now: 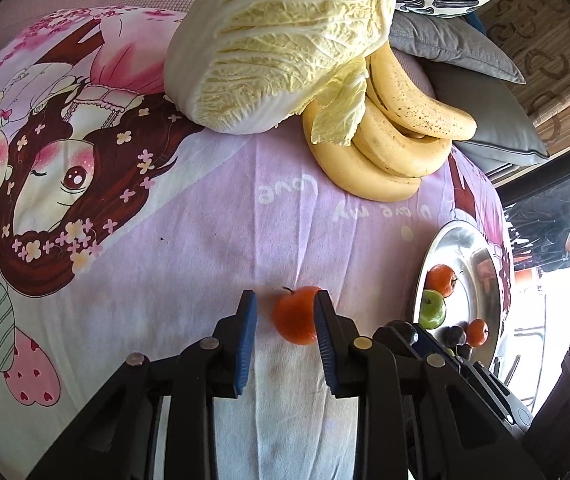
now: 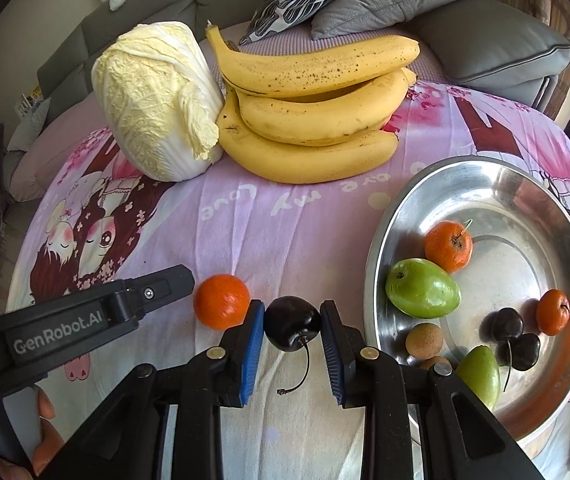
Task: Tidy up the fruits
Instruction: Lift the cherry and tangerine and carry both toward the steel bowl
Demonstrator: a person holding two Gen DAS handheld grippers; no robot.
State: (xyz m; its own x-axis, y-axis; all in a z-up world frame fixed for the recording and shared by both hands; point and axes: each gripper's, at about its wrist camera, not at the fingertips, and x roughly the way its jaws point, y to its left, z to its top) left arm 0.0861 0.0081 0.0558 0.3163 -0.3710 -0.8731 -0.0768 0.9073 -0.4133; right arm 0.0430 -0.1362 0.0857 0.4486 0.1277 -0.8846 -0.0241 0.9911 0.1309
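Dark glossy cherry (image 2: 291,326) with a curling stem sits squeezed between the two blue pads of the right claw (image 2: 292,306), at 6 o'clock in the right wrist view. Both pads press on its sides, above a counter draped in a pink cartoon-print cloth (image 2: 265,232).

Just beside it at 9 o'clock lies a small round orange fruit (image 2: 221,300), at the tip of the left claw (image 2: 183,280), which comes in from the left. From the left claw's own camera, that orange fruit (image 1: 295,316) appears between the fingertips of the left claw (image 1: 285,296). The pad at 3 o'clock overlaps it and a sliver of cloth shows before the pad at 9 o'clock. I cannot tell whether this claw is actually pinching the fruit or merely standing around it.

At 3 o'clock of the cherry, a shiny round steel bowl (image 2: 369,276) holds two more small orange fruits, two green oval fruits, a pair of dark cherries and two small brown round fruits.

At 12 o'clock, well apart, a bunch of speckled yellow bananas (image 2: 317,92) touches a pale napa cabbage (image 2: 153,100) on its 9 o'clock side.
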